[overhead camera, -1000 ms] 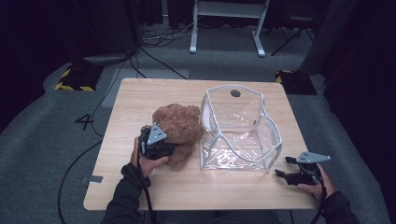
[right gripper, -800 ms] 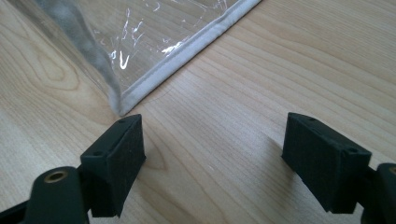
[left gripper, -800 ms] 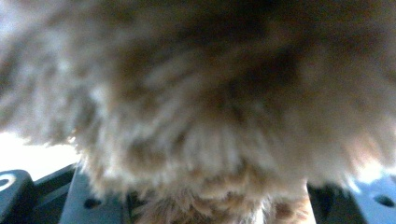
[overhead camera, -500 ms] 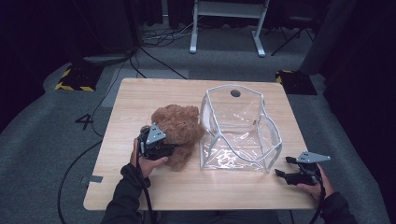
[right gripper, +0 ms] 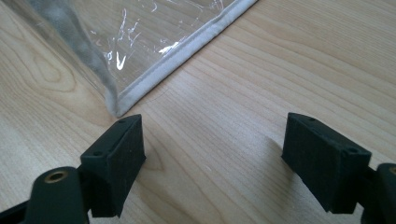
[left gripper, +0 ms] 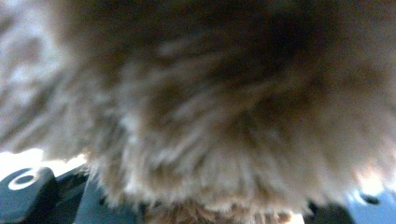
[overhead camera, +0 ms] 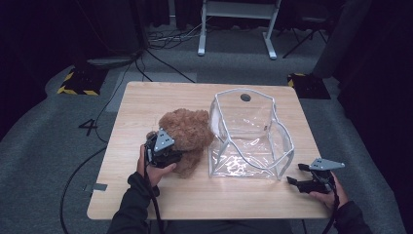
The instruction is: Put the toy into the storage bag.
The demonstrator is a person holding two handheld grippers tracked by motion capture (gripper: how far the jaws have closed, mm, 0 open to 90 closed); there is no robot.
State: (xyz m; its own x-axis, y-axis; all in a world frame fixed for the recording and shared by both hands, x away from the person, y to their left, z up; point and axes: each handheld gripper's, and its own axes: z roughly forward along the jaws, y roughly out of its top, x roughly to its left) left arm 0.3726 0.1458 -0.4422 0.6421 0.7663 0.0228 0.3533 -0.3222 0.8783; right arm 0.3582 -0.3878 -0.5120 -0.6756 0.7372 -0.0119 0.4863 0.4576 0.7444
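The left gripper (overhead camera: 171, 155), held low at the near left, has just been closing its jaws and now grips. The right gripper (right gripper: 212, 156) rests at the near right, jaws wide apart.

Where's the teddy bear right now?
In the high view the teddy bear lies left of centre on the table, touching the clear bag's left side, with the left tongs closed on its near edge.

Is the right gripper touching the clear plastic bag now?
Apart. In the right gripper view, bare wood lies between the right gripper and the corner of the clear plastic bag.
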